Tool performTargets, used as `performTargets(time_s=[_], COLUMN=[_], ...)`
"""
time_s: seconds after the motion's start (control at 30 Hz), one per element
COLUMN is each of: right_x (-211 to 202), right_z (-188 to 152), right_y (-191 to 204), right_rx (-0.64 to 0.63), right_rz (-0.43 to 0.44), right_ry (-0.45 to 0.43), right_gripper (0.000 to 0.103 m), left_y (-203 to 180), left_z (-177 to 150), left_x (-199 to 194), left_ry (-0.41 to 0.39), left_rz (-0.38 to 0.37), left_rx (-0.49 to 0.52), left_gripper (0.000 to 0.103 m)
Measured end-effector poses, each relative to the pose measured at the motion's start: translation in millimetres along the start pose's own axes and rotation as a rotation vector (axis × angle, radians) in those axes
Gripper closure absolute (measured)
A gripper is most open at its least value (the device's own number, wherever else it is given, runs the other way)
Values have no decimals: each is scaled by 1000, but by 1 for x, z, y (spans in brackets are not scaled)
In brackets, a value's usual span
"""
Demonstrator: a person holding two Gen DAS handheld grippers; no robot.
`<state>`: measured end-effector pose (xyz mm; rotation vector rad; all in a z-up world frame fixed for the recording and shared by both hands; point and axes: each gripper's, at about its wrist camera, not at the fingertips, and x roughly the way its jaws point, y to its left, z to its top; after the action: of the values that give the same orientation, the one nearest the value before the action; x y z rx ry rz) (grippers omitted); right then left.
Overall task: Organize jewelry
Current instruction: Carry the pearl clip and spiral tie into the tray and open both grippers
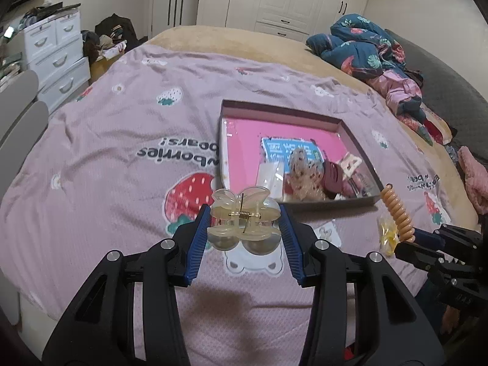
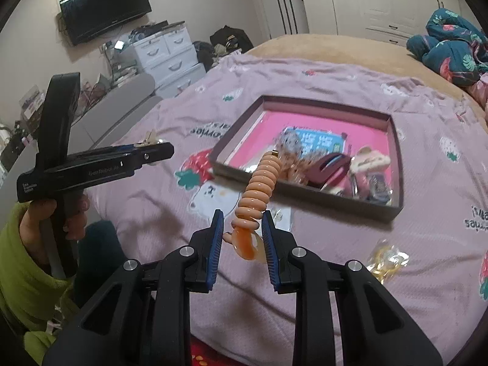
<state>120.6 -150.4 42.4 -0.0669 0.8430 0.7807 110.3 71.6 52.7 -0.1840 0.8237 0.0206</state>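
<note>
The left gripper (image 1: 244, 222) is clamped on a translucent butterfly hair claw (image 1: 244, 218), held above the strawberry-print quilt (image 1: 122, 128) just short of the near edge of the shallow box (image 1: 360, 202). The right gripper (image 2: 242, 235) pinches the lower end of an orange spiral hair tie (image 2: 257, 189), which stands up between its blue pads, also near the box's front wall.

The box, with its pink floor, already holds several pieces bunched in its near corner: a speckled scrunchie (image 1: 305, 170), a dark red clip (image 1: 332, 177), a cream clip (image 1: 350, 161) and a blue card (image 1: 286, 148) (other bits there are too blurred to name).

Judging by this, sorting is well underway. Both held pieces are not yet dropped in, and a yellow packet (image 2: 385, 259) lies on the quilt just beside the right gripper.
</note>
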Motion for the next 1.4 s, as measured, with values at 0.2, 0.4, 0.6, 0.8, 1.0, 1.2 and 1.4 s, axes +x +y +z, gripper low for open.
performTargets(time_s=[0.2, 0.4, 0.6, 0.8, 1.0, 1.2, 1.4], right_x=[-7, -13, -18, -14, 0, 28, 67], right_z=[13, 27, 42, 56, 67, 72, 66], right_y=[-11, -24, -40, -57, -74, -88, -99], right_rx=[5, 18, 36, 52, 65, 76, 76], right_rz=[-24, -50, -78, -112, -139, -162, -174], right_ry=[-34, -73, -111, -132, -129, -87, -17], right_gripper=[78, 78, 78, 78, 78, 78, 78], left_y=[-5, -13, -22, -31, -36, -33, -26], left_z=[16, 32, 45, 54, 59, 57, 45], left_x=[2, 10, 23, 44, 72, 100, 122], left_ry=[-21, -36, -38, -20, 15, 61, 113], left_rz=[-5, -14, -23, -30, -20, -8, 1], left_rx=[5, 13, 25, 32, 41, 45, 41], left_gripper=[66, 66, 66, 66, 66, 66, 66])
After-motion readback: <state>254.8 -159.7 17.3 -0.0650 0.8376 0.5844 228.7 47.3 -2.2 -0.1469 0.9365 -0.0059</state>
